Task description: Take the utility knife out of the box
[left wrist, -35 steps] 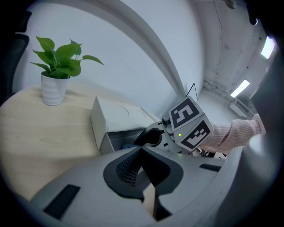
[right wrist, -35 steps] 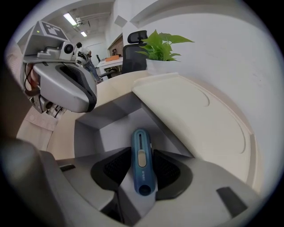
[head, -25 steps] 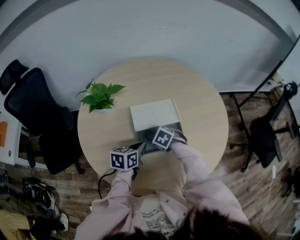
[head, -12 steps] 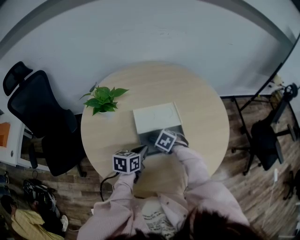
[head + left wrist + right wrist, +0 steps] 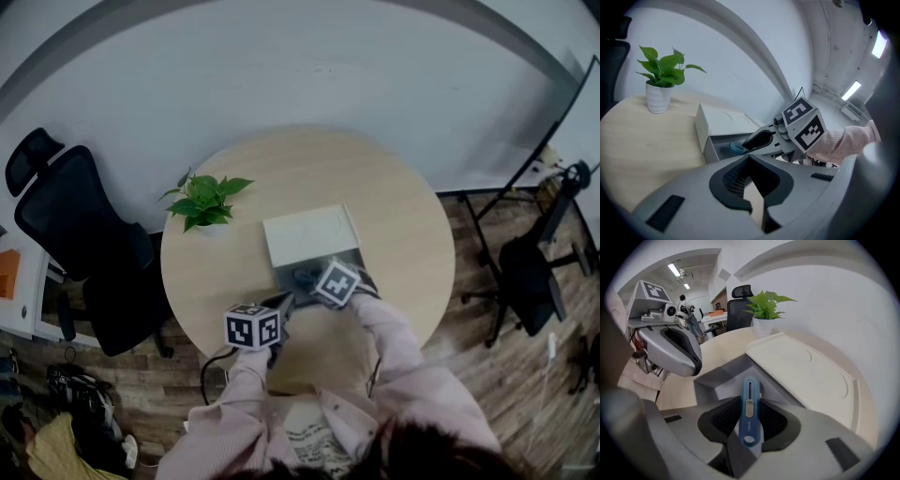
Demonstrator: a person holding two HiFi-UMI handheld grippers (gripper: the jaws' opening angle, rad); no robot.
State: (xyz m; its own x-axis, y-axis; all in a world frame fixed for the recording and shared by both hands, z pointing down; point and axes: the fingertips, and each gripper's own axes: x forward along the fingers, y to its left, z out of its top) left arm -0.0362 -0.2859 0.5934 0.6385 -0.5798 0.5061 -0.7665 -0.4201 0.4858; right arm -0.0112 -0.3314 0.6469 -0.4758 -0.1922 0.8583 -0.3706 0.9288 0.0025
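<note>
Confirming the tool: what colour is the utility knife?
The utility knife is blue; right gripper view shows it best.

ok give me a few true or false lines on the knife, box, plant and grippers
1. The right gripper holds the knife. True.
2. The plant stands on the box. False: it stands on the table, apart from the box.
3. The box is open. True.
4. The left gripper reaches into the box. False: it is outside the box, at its near corner, with nothing between its jaws.
</note>
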